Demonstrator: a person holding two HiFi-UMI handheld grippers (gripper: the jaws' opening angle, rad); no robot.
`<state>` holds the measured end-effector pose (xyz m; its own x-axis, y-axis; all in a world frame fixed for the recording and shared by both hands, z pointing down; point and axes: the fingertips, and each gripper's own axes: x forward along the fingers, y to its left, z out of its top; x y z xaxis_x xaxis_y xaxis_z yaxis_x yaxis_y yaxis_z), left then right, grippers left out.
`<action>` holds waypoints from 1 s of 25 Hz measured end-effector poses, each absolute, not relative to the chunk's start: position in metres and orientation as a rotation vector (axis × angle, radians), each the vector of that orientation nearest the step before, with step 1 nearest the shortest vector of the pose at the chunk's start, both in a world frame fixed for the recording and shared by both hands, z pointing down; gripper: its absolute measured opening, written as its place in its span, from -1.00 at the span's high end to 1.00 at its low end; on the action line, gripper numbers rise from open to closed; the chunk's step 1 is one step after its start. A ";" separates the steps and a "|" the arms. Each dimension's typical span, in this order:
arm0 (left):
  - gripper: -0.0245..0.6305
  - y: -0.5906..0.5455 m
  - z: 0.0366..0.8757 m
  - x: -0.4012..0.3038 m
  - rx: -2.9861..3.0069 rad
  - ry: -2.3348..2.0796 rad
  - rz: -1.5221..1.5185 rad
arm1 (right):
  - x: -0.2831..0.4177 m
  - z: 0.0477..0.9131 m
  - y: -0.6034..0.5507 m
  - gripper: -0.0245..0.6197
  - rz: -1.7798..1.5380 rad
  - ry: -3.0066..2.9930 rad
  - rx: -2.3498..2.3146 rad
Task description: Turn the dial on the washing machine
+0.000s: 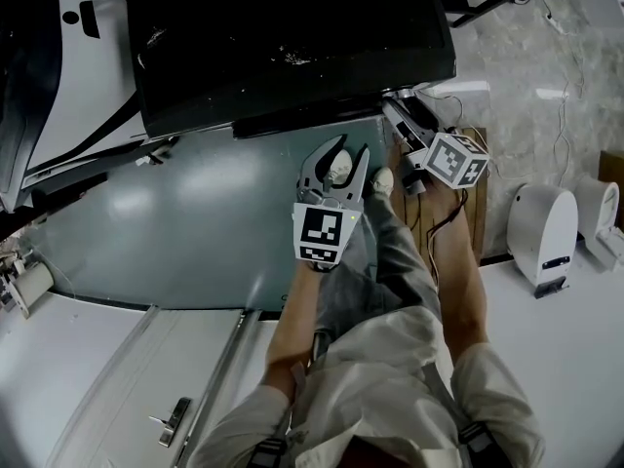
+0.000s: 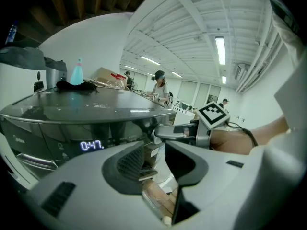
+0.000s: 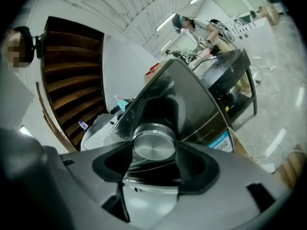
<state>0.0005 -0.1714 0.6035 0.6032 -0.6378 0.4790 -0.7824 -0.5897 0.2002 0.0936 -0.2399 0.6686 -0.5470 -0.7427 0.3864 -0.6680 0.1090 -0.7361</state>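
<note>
Silver and round, the dial [image 3: 152, 143] is gripped by the right claw [image 3: 154, 152]: both pads [image 3: 186, 159] are laid against its rim, with no gap to be seen. The dial is mounted on the dark front of the washer [image 3: 201, 104], just under the lid [image 2: 96, 104]. The left claw [image 2: 154, 152] is held clear of the washer, its jaws apart and nothing between them. In the left gripper view a lit display [image 2: 91, 145] is seen on the washer's front, well to the left of the right claw, whose marker cube [image 2: 212, 114] is turned upward. A blue bottle [image 2: 76, 73] is stood on the lid. In the head view both claws are carried over a grey-blue floor [image 1: 195, 213], the right one at the washer's front corner.
</note>
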 end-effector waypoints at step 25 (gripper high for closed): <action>0.49 -0.169 0.613 -0.002 2.423 -1.223 0.506 | 0.087 0.658 -0.228 -0.11 -0.693 2.919 -2.001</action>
